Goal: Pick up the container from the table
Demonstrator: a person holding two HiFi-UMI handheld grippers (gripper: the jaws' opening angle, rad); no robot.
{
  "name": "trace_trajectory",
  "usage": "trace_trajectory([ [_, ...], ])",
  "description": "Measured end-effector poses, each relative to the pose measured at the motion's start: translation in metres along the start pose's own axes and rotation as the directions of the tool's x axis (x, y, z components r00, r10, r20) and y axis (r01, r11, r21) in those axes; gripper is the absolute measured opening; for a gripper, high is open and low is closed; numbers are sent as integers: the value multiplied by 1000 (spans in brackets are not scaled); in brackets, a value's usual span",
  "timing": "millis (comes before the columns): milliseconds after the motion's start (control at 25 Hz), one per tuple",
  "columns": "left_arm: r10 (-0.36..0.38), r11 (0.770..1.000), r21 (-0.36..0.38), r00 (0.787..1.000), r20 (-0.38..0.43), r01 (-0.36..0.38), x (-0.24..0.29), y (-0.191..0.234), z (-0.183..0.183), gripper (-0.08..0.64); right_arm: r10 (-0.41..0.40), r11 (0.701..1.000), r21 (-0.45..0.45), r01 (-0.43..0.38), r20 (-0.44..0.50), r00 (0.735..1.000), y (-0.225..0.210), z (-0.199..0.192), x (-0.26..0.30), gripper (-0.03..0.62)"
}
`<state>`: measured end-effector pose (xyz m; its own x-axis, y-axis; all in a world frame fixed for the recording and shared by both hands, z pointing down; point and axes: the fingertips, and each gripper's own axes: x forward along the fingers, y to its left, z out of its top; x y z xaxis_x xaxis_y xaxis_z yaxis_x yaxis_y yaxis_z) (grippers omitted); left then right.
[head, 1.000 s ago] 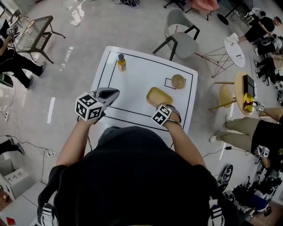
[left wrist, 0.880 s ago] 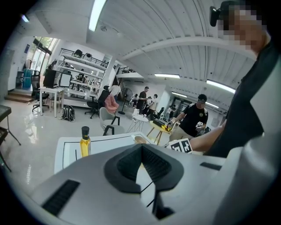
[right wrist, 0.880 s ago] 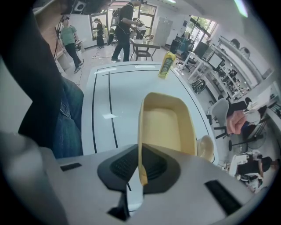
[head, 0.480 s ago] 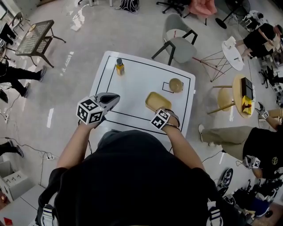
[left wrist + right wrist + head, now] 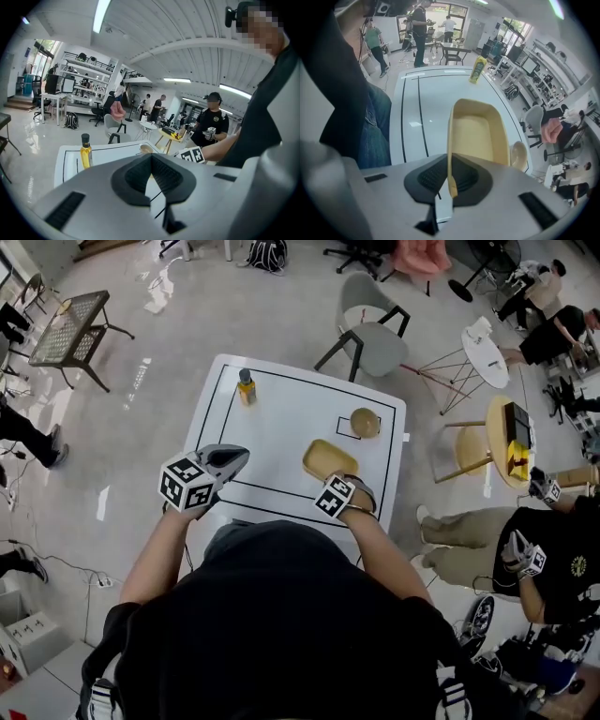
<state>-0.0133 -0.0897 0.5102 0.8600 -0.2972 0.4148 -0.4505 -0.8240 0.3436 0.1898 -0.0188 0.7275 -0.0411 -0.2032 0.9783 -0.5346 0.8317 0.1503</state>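
Note:
The container [image 5: 328,459] is a shallow yellow rectangular tray near the table's front right. In the right gripper view the container [image 5: 480,133] stretches away from the jaws, and my right gripper [image 5: 450,182] is shut on its near rim, pointing steeply down. From the head view the right gripper [image 5: 338,484] sits at the tray's near edge under its marker cube. I cannot tell whether the tray rests on the table or hangs just above it. My left gripper [image 5: 236,457] hovers over the table's front left, shut with nothing in it; the left gripper [image 5: 152,160] looks level across the table.
The white table [image 5: 281,418] bears black outline marks. An oil bottle [image 5: 246,387] stands at its far left and a round tan bowl [image 5: 365,422] just beyond the tray. Chairs, small side tables and several people surround the table.
Both grippers and the tray keep their places. The head view has drifted a little, and people at the right edge have shifted.

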Motion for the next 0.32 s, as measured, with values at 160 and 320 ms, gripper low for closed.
trace_trajectory([
  [160,3,1000,1,1000,2,-3,-2,-1,-2,6,5,1000,-7,-5,-2,1000,6,1,2,20],
  [320,-6,1000,-3,1000,2,6,3,-5,-5,6,8,1000,-5,-8,-5,1000,9,-5,2,20],
])
